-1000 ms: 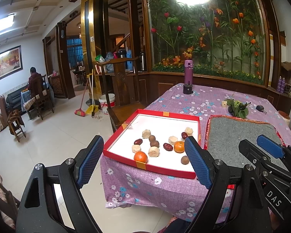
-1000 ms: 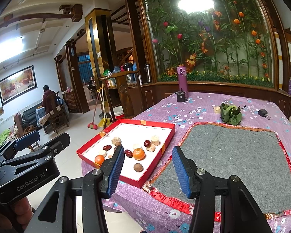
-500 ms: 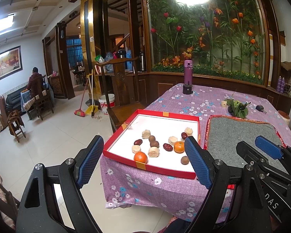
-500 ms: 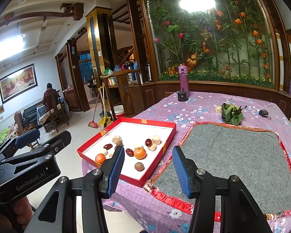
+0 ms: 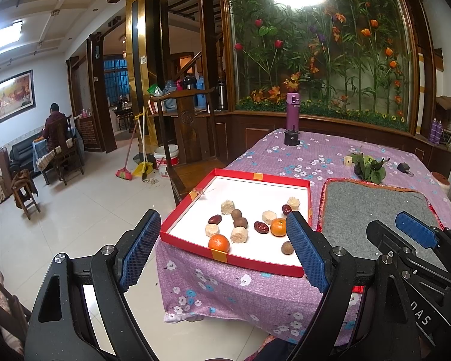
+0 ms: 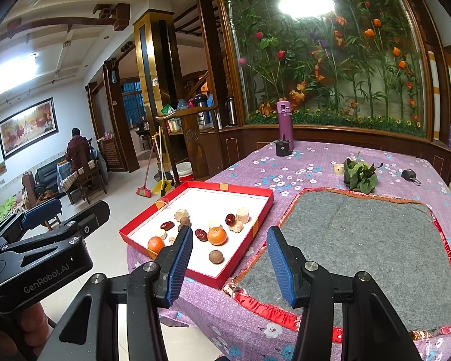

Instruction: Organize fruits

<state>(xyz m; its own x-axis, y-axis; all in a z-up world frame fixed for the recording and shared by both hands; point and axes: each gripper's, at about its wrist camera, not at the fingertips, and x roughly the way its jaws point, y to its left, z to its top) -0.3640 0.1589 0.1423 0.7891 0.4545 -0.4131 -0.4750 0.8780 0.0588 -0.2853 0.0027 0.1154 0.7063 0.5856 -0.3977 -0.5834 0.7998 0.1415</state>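
Observation:
A red-rimmed white tray (image 5: 257, 177) (image 6: 195, 185) sits at the table's near left corner. It holds two oranges (image 5: 219, 243) (image 6: 216, 236), several red dates (image 5: 260, 227), brown longans (image 5: 287, 247) (image 6: 216, 256) and pale banana chunks (image 5: 239, 234). A grey felt mat with a red border (image 5: 372, 207) (image 6: 360, 240) lies right of the tray. My left gripper (image 5: 222, 252) is open and empty, held short of the tray's near edge. My right gripper (image 6: 230, 263) is open and empty, over the gap between tray and mat.
The table has a purple flowered cloth (image 5: 312, 156). A purple flask (image 5: 292, 115), a black cup (image 6: 282, 148), a leafy bunch (image 6: 359, 176) and a small black object (image 6: 409, 175) stand farther back. A wooden chair (image 5: 189, 162) stands left of the table.
The right gripper has crept forward toward the table, so tray and mat look slightly nearer. The left gripper has hardly moved. Both stay open.

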